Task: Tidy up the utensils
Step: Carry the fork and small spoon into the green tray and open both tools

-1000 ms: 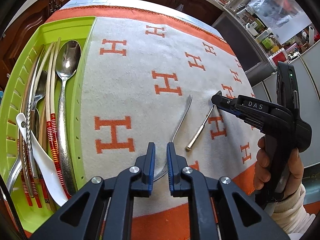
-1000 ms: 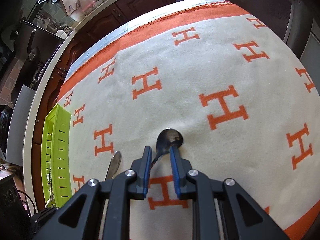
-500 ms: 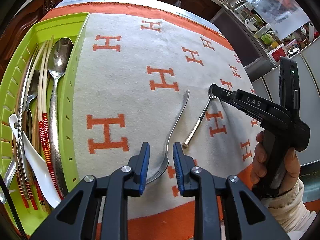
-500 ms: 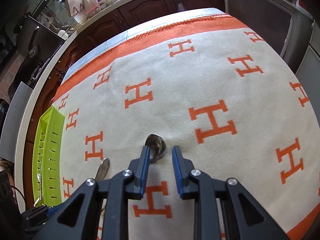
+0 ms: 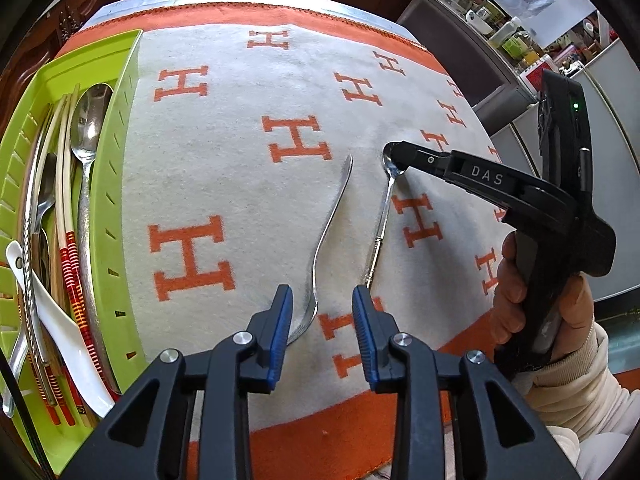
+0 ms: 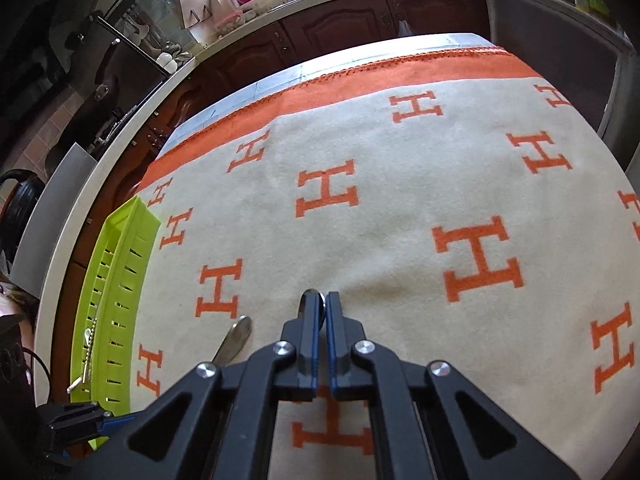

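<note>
A metal fork [image 5: 328, 224] lies on the H-patterned blanket, its tine end between the jaws of my left gripper [image 5: 322, 312]. Those jaws are opening and the blue pads stand clear of the fork on both sides. To its right lies a small slim spoon [image 5: 382, 220]. My right gripper [image 5: 396, 152] is shut on its bowl. In the right wrist view the spoon's bowl [image 6: 311, 298] sticks out on edge from between the closed fingers of that gripper [image 6: 323, 300], and the fork's handle end [image 6: 236, 336] shows to the left.
A lime green slotted tray [image 5: 108, 184] runs along the blanket's left edge and holds a large spoon [image 5: 86, 120], chopsticks [image 5: 66, 200], a white ceramic spoon [image 5: 52, 328] and other cutlery. A person's hand [image 5: 516, 292] grips the right tool. Dark cabinets and a counter stand beyond the table.
My left jaws have spread apart around the fork's tine end. My right jaws have closed onto the small spoon's bowl, which now stands on edge between them.
</note>
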Tool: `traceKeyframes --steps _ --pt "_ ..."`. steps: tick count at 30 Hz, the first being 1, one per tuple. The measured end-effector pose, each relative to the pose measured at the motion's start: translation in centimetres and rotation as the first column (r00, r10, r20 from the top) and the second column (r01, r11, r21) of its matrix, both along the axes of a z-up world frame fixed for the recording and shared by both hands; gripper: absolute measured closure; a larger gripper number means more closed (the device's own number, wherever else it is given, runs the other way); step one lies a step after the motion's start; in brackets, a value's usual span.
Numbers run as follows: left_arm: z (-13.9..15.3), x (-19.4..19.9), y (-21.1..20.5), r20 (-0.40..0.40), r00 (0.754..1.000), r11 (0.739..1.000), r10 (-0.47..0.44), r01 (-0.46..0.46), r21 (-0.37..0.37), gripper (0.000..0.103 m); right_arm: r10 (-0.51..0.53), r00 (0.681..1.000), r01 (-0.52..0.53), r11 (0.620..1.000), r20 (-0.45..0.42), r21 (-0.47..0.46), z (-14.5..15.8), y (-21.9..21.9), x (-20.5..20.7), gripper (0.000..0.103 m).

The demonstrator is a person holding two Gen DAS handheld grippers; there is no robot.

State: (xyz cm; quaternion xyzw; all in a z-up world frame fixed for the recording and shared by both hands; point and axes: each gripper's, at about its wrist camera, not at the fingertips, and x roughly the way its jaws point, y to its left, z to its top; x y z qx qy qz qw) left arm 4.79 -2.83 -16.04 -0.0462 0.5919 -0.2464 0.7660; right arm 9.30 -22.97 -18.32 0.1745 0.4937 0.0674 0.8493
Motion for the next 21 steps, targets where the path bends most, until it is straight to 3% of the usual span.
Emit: traceKeyframes --steps 7,12,13,15,21 --pt "-0.9 -0.2 -0.7 0.010 1.000 0.997 -0.027 0.026 0.074 0.076 -0.019 1.000 0.018 0.999 0.025 0.034 1.1 -1.4 -1.4 0.100" --pt "-0.8 0.0 -1.6 0.051 0.998 0.989 -0.040 0.033 0.148 0.085 -0.023 1.000 0.023 0.999 0.012 0.042 0.7 -2.0 -1.8 0.100" --pt "-0.8 0.0 -1.9 0.057 0.997 0.986 -0.047 0.037 0.163 0.093 -0.025 1.000 0.025 0.999 0.007 0.045 0.6 -2.1 -1.9 0.100" --pt "-0.9 0.0 -2.3 0.074 0.995 0.979 -0.062 0.047 0.197 0.098 -0.027 1.000 0.027 0.998 0.000 0.050 0.4 -2.2 -2.0 0.100" --pt "-0.5 -0.2 -2.2 0.086 0.995 0.985 -0.051 0.036 0.171 0.102 -0.016 1.000 0.016 0.997 0.001 0.070 0.7 -2.2 -2.3 0.100"
